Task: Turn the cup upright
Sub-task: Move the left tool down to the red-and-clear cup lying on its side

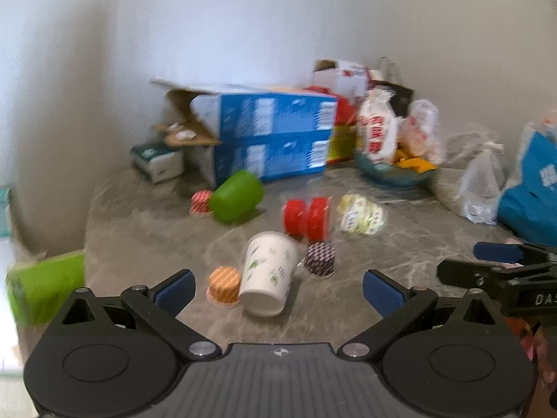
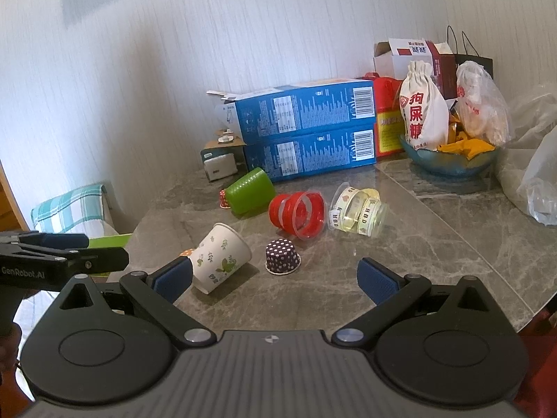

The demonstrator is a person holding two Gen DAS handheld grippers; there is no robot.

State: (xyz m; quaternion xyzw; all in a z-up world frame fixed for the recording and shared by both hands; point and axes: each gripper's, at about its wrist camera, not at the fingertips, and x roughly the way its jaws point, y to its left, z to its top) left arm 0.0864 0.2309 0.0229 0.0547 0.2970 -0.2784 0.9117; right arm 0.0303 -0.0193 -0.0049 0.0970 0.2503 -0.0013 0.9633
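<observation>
**Paper cup on its side, both grippers hovering with nothing held**

While the white paper cup (image 1: 268, 273) lies tipped over on the grey marble table (image 2: 435, 237), the left gripper (image 1: 276, 291) hangs just short of it with its fingers (image 1: 174, 291) spread wide, the cup's base pointing back into the gap between them. Touching the cup on the left-finger side is a small orange striped cupcake liner (image 1: 224, 284); on the right-finger side, just beside the cup, sits a dark dotted liner (image 1: 318, 257).

From the right wrist view, the right gripper (image 2: 276, 278) is likewise spread and pinches nothing. The cup sits ahead of its left finger (image 2: 174, 278), and the dotted liner stands ahead between the two fingers, apart from both.

Farther out beyond the fingertips lie a green plastic cup (image 2: 249, 190) on its side, a red-lined clear cup (image 2: 297, 212) and a clear cup with yellow ribbon (image 2: 358, 210), also tipped over. Two stacked blue boxes (image 2: 306, 129) stand against the wall behind them.
</observation>
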